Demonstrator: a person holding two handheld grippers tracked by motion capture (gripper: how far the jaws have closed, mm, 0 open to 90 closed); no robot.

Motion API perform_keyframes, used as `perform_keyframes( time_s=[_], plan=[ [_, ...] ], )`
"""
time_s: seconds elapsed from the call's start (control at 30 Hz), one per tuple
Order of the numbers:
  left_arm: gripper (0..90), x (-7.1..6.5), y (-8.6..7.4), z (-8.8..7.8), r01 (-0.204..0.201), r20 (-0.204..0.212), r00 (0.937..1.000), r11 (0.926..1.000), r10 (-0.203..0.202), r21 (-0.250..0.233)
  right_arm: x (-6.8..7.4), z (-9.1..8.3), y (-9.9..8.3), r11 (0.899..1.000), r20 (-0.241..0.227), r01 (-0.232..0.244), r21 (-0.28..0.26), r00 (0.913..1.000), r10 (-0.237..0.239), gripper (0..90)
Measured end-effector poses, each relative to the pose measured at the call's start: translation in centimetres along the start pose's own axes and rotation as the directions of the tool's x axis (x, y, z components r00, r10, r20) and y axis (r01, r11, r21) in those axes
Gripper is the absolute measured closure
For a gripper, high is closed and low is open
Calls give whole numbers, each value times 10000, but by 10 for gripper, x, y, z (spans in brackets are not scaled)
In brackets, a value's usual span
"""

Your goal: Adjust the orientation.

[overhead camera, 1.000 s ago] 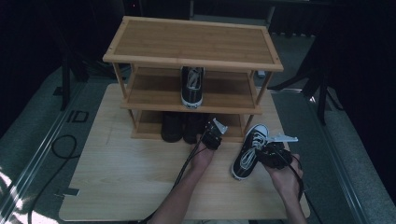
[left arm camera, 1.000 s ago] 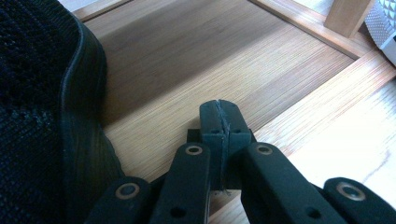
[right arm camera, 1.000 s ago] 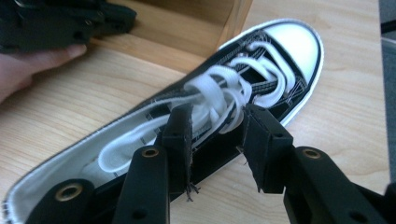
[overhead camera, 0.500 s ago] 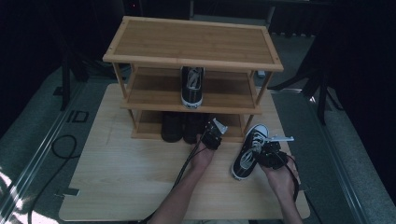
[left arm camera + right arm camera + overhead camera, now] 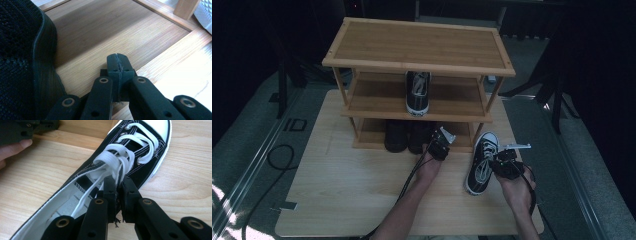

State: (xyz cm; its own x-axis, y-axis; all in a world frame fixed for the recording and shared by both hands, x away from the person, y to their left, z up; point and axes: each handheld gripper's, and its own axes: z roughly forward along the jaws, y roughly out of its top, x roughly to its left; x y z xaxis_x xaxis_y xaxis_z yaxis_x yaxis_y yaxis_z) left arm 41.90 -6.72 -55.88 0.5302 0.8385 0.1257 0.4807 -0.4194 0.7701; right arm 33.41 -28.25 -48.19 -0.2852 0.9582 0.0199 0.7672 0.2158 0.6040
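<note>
While my right gripper (image 5: 117, 186) sits low over the black sneaker (image 5: 482, 162) at the right of the table (image 5: 342, 190), its jaws have just been closing, and they now pinch the white laces (image 5: 113, 161) and the edge of the tongue between them. From the right gripper view I look along the shoe: its white lining runs back towards me at lower left, and the white toe cap (image 5: 156, 125) points away at the top. Seen from above, my right hand (image 5: 514, 187) holds that gripper at the shoe's opening, and the sneaker lies flat on the table with its toe towards the rack (image 5: 422, 50), just short of the rack's right front leg.

My left gripper (image 5: 118, 62) has its jaws pressed together with nothing between them. Its tips rest just above the rack's bottom shelf (image 5: 100, 32), close beside the ribbed sole of a black shoe (image 5: 22, 57) on the left of that view, without touching it. From above, my left hand (image 5: 429, 167) keeps this gripper at the front edge of the lowest shelf, to the right of the pair of dark shoes (image 5: 407, 137) standing there.

Farther back, on the middle shelf, a second black sneaker (image 5: 418, 92) with white laces stands with its toe cap facing me. Above it, the top shelf is bare wood.
</note>
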Motion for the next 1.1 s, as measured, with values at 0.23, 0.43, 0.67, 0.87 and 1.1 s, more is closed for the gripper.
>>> perform_keyframes(
  time_s=[0.23,0.43,0.67,0.87,1.1],
  plan=[
    [900,0,0,0,-2,2,10000,10000,2,2,-2,-4,-1,9999,-37,32,114,10000,-31,850],
    [900,0,0,0,-8,-16,10000,10000,8,14,-3,-9,-5,9995,3,235,218,9997,-235,854],
    [900,0,0,0,-9,-15,10000,10000,9,15,-4,-18,-10,9981,-389,498,358,9981,-484,856],
    [900,0,0,0,18,-24,10000,10000,-18,17,-7,-21,-13,9969,-668,662,423,9958,-633,855],
    [900,0,0,0,12,-28,10000,10000,-11,36,-6,-24,-14,9944,-1045,955,450,9904,-903,855]
  ],
)
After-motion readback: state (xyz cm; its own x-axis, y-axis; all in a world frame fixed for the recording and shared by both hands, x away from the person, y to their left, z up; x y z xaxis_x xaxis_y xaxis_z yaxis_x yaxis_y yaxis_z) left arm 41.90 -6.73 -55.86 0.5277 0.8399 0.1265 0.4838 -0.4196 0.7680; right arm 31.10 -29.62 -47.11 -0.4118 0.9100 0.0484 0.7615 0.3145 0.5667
